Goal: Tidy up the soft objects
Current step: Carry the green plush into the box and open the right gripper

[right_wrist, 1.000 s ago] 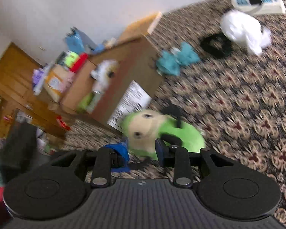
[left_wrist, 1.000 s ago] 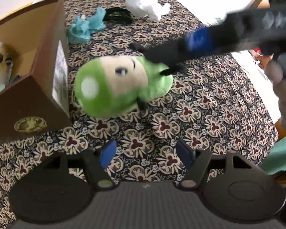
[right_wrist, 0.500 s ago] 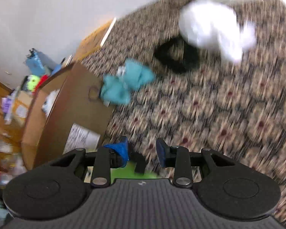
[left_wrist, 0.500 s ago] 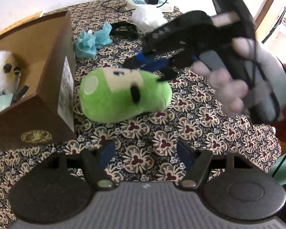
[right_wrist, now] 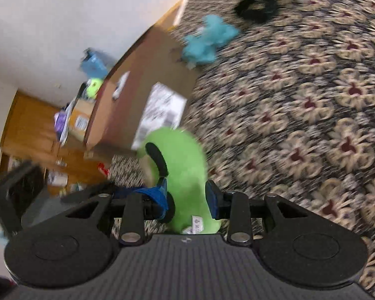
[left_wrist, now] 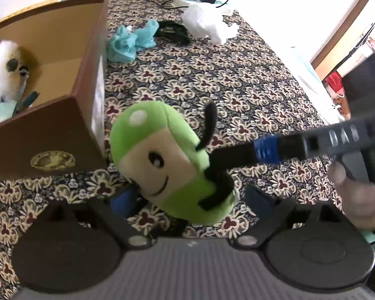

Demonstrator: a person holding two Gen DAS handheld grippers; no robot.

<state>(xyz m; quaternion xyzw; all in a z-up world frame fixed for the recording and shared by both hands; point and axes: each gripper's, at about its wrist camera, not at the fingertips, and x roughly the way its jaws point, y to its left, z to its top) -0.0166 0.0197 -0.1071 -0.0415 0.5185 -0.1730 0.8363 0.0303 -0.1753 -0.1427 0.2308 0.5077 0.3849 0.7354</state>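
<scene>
Editor: What's changed?

Snapper: Green plush toy (left_wrist: 162,160) hung further off by the box (left_wrist: 50,135) a sec ago. Now it's held clear of the table (left_wrist: 237,87), right in front of the left tool (left_wrist: 190,197).

Editor: Grips?

Snapper: Right tool (right_wrist: 187,197) pinches its lower body, jaws just eased wider w/ toy between. Left tool's jaws just spread fully, gripping nothing.

Editor: Meaning?

Snapper: Prob. a handover before boxing.
</scene>
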